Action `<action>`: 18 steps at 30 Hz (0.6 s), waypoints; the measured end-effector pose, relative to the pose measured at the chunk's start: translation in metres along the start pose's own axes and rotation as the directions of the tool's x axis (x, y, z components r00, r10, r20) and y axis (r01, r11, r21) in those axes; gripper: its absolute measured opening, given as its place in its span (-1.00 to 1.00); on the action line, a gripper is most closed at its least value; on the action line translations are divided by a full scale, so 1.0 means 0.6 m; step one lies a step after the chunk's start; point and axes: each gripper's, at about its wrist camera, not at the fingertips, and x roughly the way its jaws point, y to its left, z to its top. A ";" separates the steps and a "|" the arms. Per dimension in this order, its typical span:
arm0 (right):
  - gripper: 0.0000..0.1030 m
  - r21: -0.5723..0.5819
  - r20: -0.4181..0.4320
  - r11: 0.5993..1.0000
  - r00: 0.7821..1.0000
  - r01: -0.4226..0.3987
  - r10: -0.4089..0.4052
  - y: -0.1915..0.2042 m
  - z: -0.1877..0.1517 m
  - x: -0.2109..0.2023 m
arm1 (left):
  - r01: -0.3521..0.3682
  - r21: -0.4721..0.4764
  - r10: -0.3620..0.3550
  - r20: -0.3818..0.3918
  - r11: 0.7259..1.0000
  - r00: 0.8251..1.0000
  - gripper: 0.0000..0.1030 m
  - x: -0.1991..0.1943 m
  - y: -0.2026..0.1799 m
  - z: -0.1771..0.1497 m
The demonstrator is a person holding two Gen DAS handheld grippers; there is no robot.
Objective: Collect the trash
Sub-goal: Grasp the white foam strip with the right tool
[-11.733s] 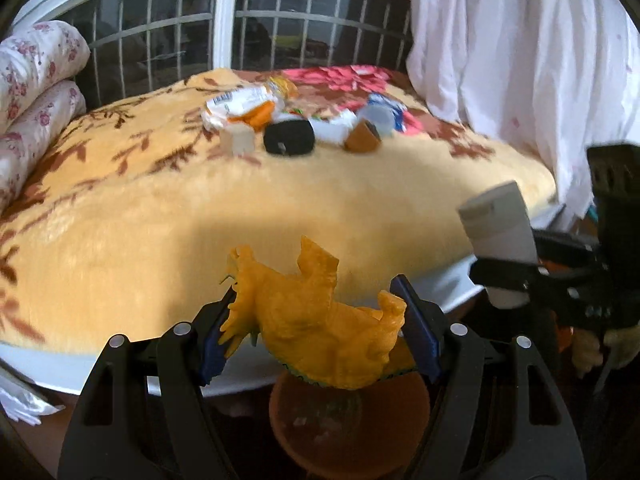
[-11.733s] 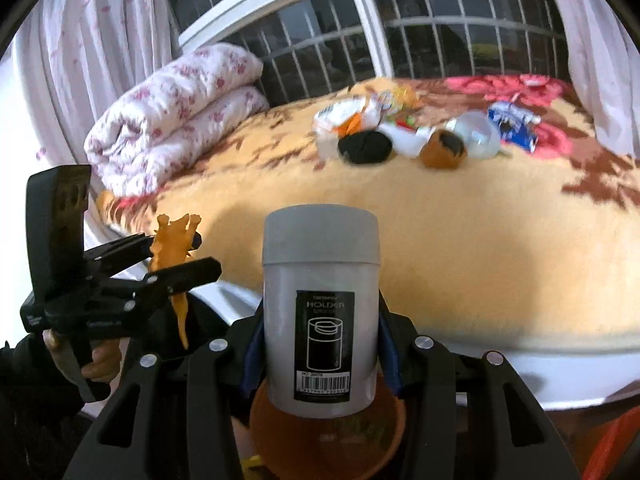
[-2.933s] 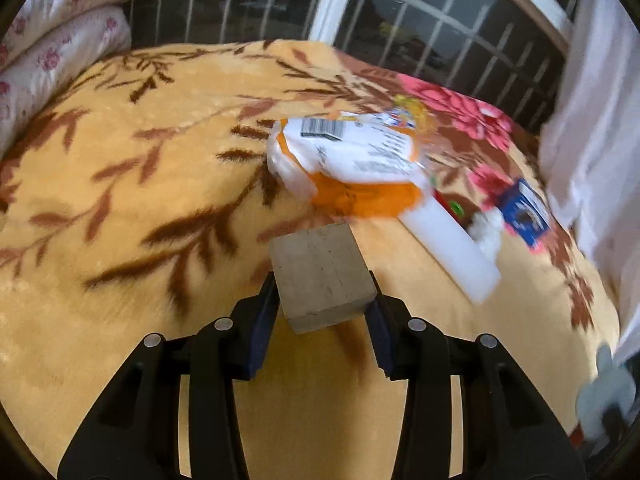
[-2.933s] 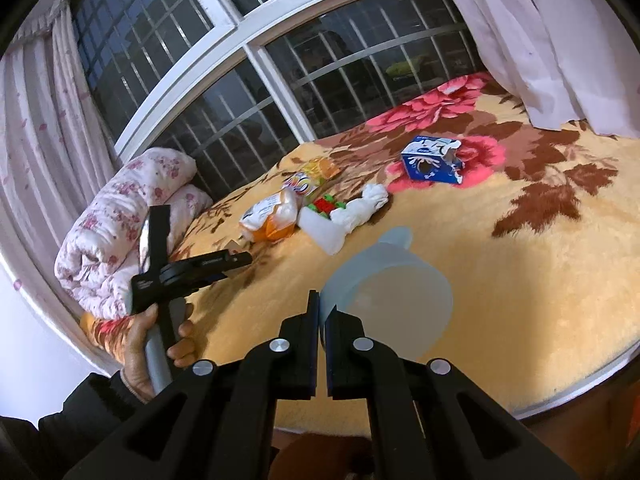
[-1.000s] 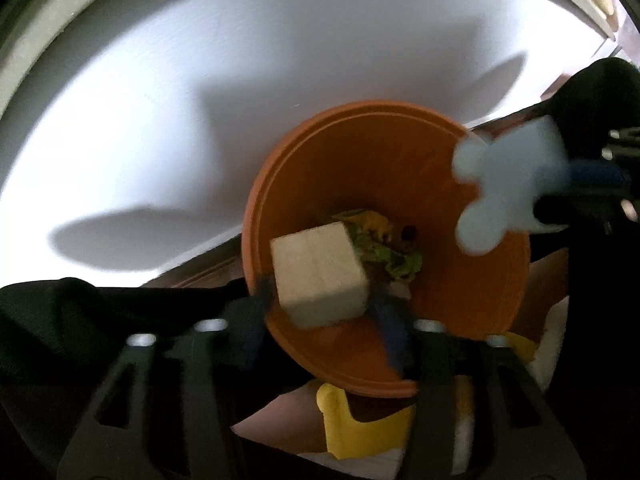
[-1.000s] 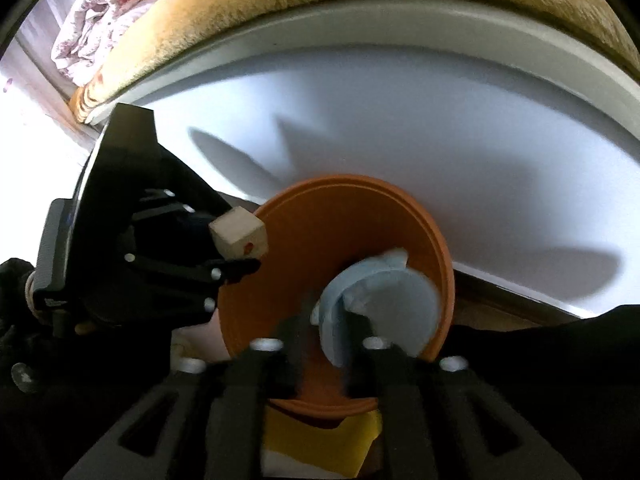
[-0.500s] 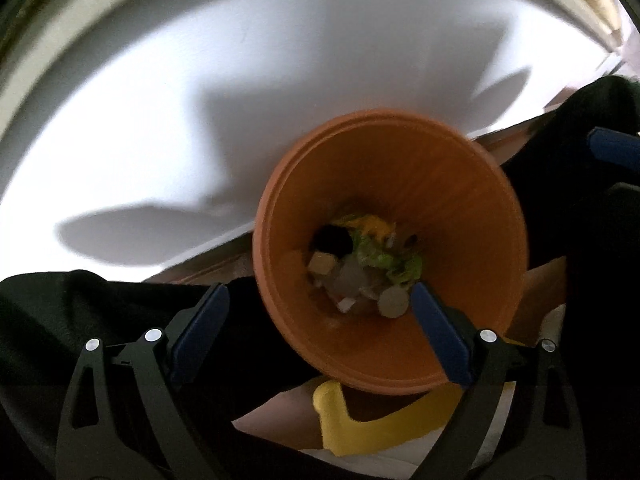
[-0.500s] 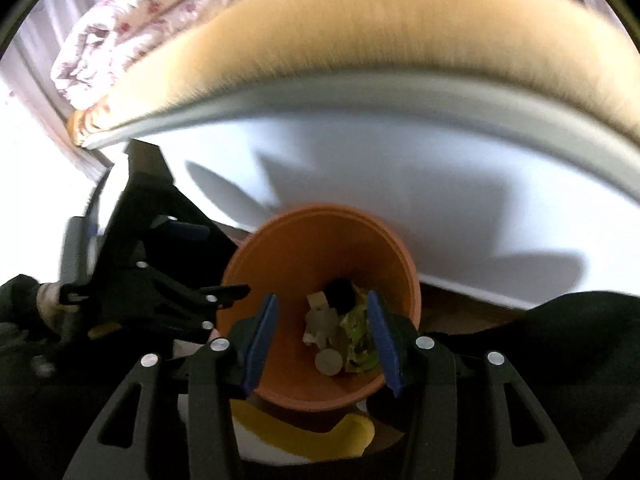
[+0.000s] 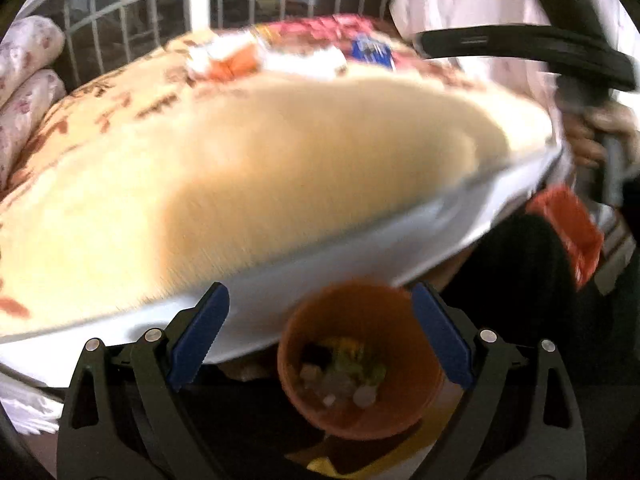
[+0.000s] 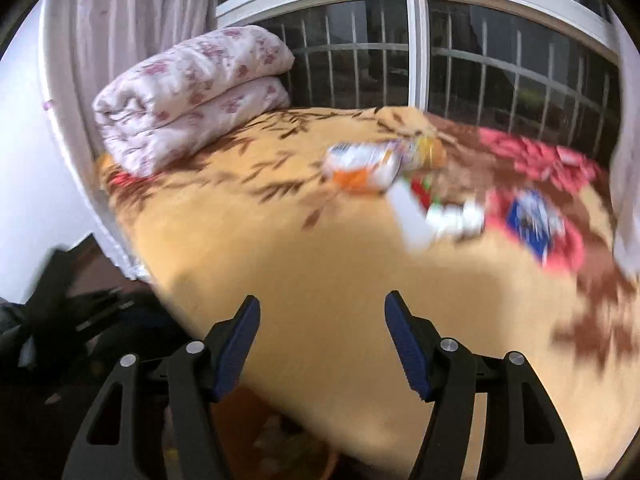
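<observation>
Trash (image 10: 368,168) on bed, both tongs (image 9: 318,330) (image 10: 322,338) spread, empty, raised

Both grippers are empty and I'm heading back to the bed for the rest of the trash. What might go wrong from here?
1. The orange-and-white packet, white tube and blue wrapper lie close together, so the open right gripper may knock a neighbour.
2. Both views are motion-blurred, so aiming now is unreliable.
3. The orange bin sits under the bed edge, right by the open left gripper; a swing might tip it.
</observation>
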 end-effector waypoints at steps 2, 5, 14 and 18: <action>0.15 -0.033 -0.033 0.999 0.999 0.034 -0.035 -0.019 0.059 0.059 | 0.017 -0.041 -0.016 0.024 0.999 1.000 0.75 -0.007 0.005 0.017; 0.06 -0.087 -0.104 0.993 0.991 0.074 -0.083 -0.037 0.112 0.142 | 0.035 -0.075 -0.032 0.042 0.997 0.999 0.75 -0.004 0.011 0.029; -0.30 -0.190 -0.339 0.969 0.916 0.158 -0.216 -0.068 0.131 0.299 | 0.069 -0.136 -0.071 -0.006 0.988 0.997 0.75 0.029 0.041 0.025; -0.36 -0.199 -0.369 0.961 0.893 0.195 -0.257 -0.077 0.130 0.317 | 0.096 -0.160 -0.097 0.001 0.982 0.995 0.75 0.034 0.048 0.024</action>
